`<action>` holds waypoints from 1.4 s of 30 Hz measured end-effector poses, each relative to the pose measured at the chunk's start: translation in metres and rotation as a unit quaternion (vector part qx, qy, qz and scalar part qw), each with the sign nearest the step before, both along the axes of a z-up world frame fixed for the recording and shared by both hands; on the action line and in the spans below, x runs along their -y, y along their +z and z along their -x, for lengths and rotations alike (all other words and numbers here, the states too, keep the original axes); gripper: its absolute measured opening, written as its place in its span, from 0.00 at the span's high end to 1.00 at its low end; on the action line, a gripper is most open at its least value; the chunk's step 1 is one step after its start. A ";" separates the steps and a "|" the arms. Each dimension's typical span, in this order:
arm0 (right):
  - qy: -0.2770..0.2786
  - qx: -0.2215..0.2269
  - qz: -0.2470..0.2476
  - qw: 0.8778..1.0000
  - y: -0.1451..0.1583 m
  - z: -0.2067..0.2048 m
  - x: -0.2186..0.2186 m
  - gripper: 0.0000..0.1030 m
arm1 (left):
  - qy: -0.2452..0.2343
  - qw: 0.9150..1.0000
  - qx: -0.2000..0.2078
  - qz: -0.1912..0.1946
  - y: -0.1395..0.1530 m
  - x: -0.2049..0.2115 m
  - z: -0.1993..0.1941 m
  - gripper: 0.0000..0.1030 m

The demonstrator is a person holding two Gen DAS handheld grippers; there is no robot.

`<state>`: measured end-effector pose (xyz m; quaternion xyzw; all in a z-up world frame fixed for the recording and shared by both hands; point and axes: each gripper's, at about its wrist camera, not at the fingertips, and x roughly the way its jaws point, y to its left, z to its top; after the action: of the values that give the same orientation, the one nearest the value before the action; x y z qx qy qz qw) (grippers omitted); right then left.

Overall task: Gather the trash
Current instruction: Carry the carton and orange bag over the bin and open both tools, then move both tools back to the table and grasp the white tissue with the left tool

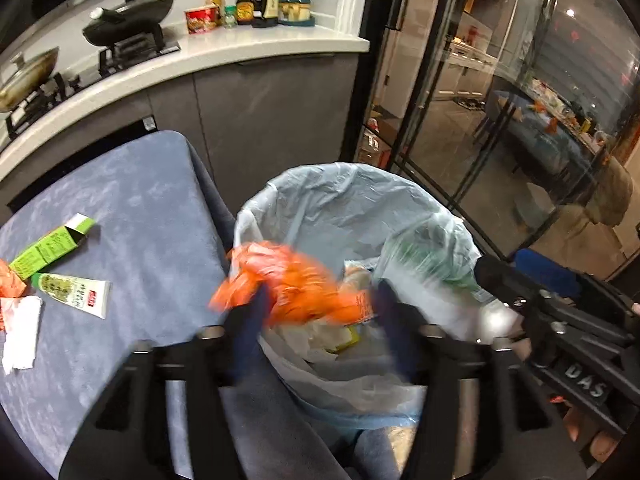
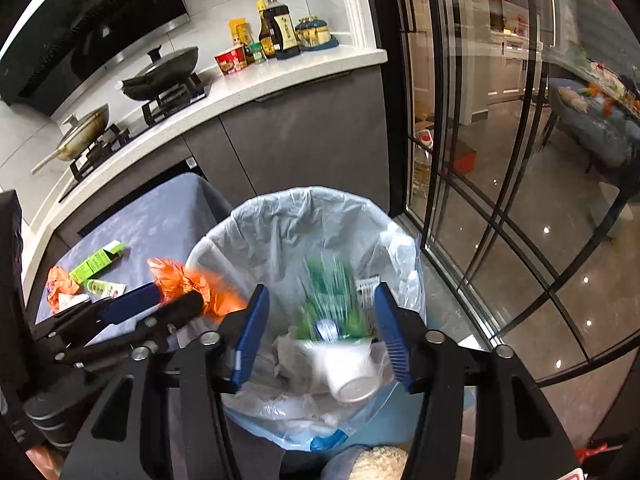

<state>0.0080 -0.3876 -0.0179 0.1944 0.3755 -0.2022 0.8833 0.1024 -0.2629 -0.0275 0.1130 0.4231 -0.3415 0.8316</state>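
Left claw (image 1: pixel 316 300) pinches crumpled orange plastic wrapper (image 1: pixel 288 284) over pale-blue-lined trash bin (image 2: pixel 280 224); right claw (image 2: pixel 320 320) gapes empty above it. Wrapper looks light, limp, slippery: grip bunched middle. More litter waits on blue-clothed bench (image 1: pixel 140 208).

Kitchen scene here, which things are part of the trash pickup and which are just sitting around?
Part of the job:
orange wrapper at the left claw
lined bin
green bottle falling from the open right claw
green box
tube
tissue

Just sitting around:
pans
sauce bottles
noodle cup
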 end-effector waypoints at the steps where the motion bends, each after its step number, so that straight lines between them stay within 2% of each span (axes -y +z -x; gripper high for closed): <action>1: -0.002 0.002 0.002 1.000 0.001 0.000 0.000 0.43 | 0.005 1.000 0.010 -0.001 0.002 -0.001 0.001 0.37; 11: 0.008 0.012 0.004 1.000 0.011 -0.002 -0.011 0.42 | 0.015 1.000 0.005 0.006 0.007 -0.013 -0.004 0.37; 22: 0.030 0.016 0.012 0.999 0.018 -0.014 -0.039 0.42 | 0.039 0.999 0.012 0.012 0.014 -0.044 -0.010 0.37; 29: 0.058 0.020 0.015 0.998 0.022 -0.029 -0.067 0.42 | 0.065 0.998 0.018 0.011 0.018 -0.079 -0.017 0.37; 36: 0.102 0.016 0.018 0.994 0.021 -0.050 -0.110 0.42 | 0.105 0.994 0.006 0.013 0.013 -0.124 -0.028 0.37; 42: 0.132 0.014 0.011 0.991 0.015 -0.067 -0.144 0.42 | 0.147 0.989 0.003 0.008 0.004 -0.173 -0.040 0.30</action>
<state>0.0752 -0.2434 -0.0031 0.1365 0.3833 -0.0857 0.9094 0.1422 -0.0901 -0.0231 0.0440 0.4303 -0.2184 0.8748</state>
